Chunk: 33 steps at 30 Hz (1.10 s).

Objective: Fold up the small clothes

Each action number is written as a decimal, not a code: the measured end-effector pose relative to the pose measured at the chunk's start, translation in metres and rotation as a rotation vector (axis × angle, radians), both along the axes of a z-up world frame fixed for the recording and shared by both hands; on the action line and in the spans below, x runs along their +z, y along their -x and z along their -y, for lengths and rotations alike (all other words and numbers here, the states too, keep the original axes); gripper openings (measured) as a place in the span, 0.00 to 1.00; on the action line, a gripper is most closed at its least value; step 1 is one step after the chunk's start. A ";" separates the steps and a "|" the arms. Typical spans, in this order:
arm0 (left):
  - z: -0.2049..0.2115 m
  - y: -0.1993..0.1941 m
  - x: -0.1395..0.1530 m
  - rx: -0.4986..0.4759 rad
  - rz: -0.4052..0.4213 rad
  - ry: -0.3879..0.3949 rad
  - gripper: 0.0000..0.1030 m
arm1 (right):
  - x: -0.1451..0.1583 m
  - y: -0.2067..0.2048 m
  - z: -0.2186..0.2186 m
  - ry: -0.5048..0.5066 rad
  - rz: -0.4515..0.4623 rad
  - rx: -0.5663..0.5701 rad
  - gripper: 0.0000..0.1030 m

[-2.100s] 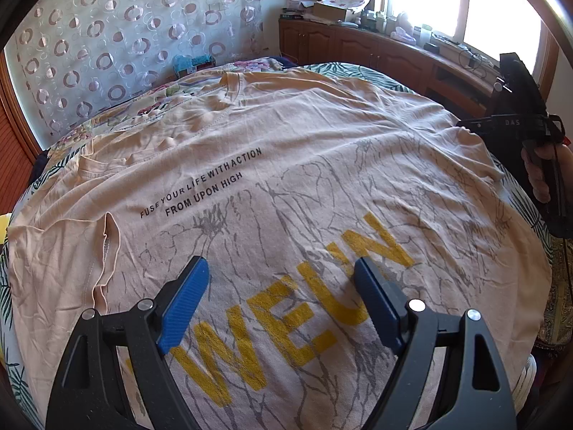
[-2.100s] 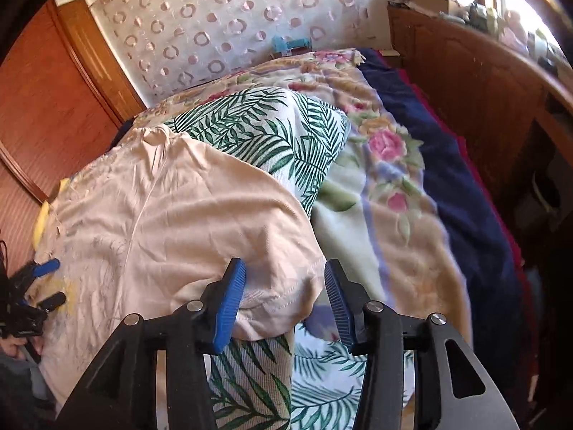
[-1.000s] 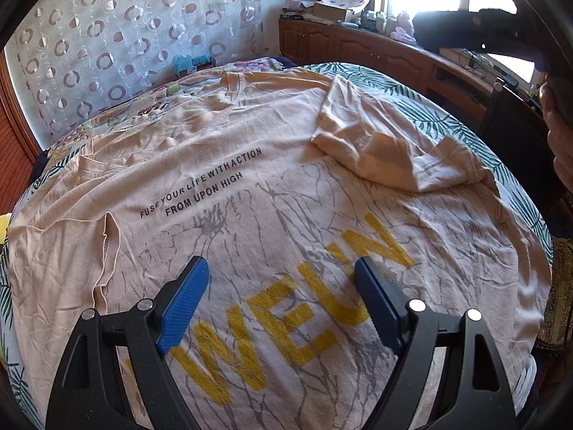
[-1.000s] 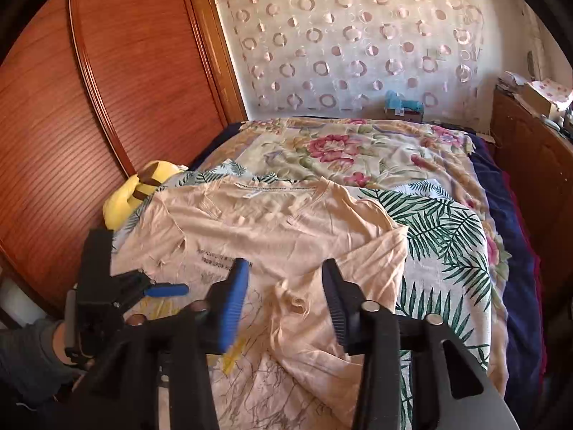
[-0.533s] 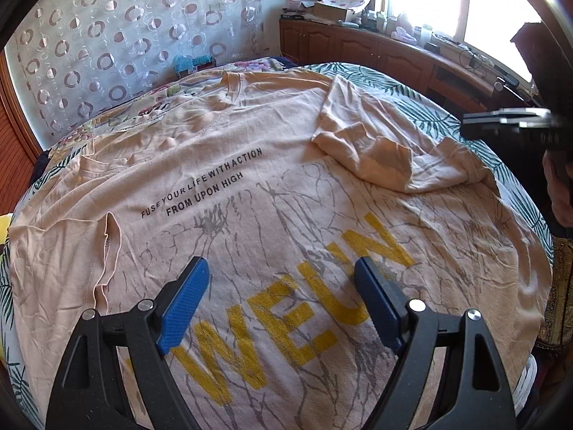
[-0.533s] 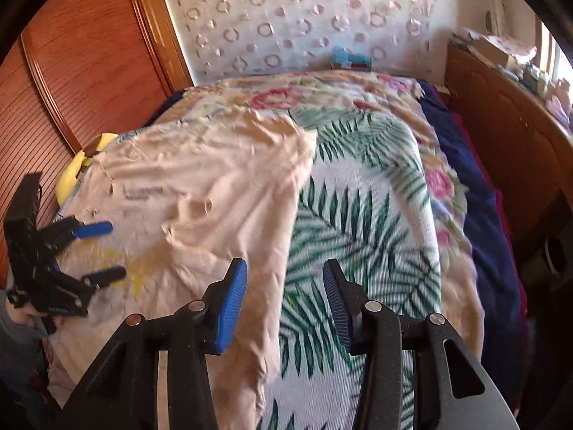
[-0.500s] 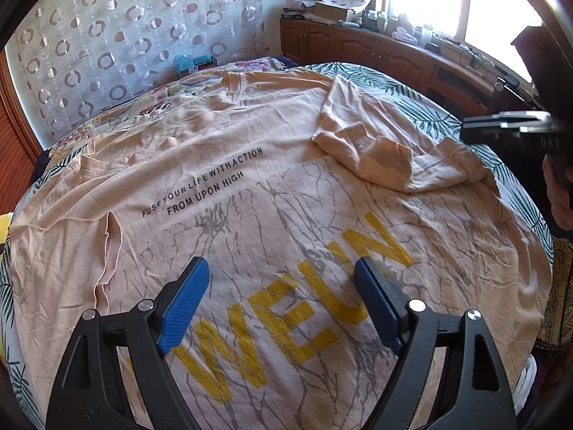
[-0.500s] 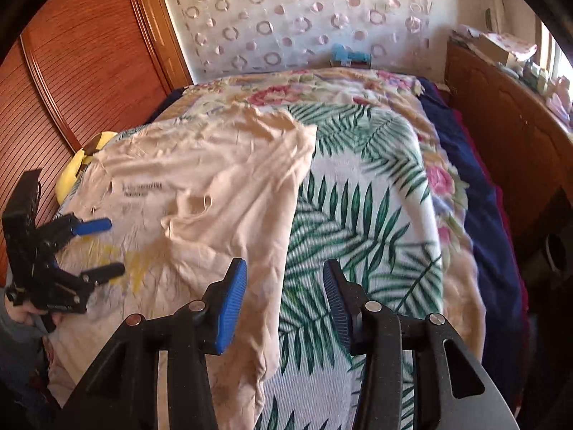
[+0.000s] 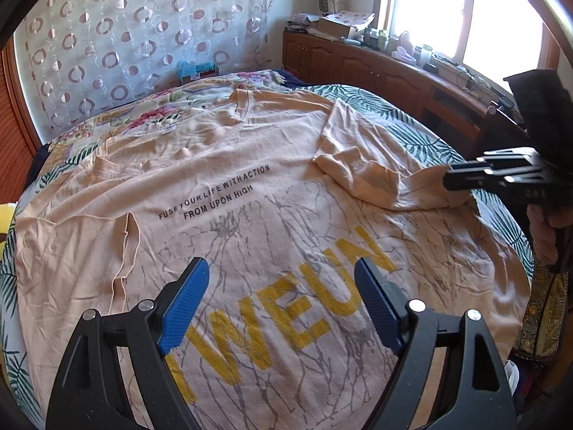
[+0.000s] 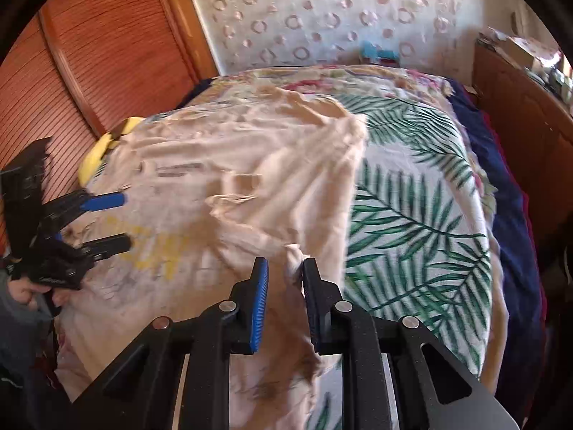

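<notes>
Fingers [image 10: 311,286] of the right gripper [image 10: 284,279] are closing, with a bunched edge of the shirt [image 9: 250,215] between them, though the pads do not clearly press it yet; the left gripper [image 9: 281,308] hovers with its blue pads spread wide above the yellow lettering [image 9: 286,308], gripping nothing; the peach shirt lies flat across the bed [image 10: 412,215], its right sleeve [image 9: 358,175] folded inward.

Peach cotton T-shirt [image 9: 222,165] with yellow lettering and grey crack print on green palm-leaf white bedsheet [image 10: 412,215].
</notes>
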<state>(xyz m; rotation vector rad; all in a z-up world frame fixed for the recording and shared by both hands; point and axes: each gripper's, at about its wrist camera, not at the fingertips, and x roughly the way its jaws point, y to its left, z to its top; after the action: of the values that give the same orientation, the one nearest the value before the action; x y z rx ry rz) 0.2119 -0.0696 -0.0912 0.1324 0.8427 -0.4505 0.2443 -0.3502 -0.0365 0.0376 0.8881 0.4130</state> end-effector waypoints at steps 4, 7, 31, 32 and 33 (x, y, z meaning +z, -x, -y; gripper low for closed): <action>-0.001 -0.001 -0.001 0.007 -0.001 0.007 0.82 | -0.006 0.016 -0.006 0.039 0.017 0.023 0.08; -0.002 0.001 0.000 0.008 0.001 0.005 0.82 | -0.007 0.023 -0.008 0.034 0.018 0.031 0.06; 0.049 -0.040 0.025 -0.042 0.015 0.054 0.82 | 0.006 0.055 0.018 0.041 0.106 -0.042 0.33; 0.055 -0.043 0.025 -0.049 0.014 0.054 0.82 | 0.003 0.050 0.023 0.055 0.104 -0.067 0.33; 0.062 -0.047 0.025 -0.056 0.009 0.050 0.82 | 0.000 0.044 0.026 0.079 0.102 -0.075 0.34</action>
<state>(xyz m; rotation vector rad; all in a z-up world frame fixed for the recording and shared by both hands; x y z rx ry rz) 0.2587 -0.1314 -0.0664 0.1124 0.8200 -0.5230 0.2002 -0.3767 -0.0367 -0.0224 0.7992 0.3073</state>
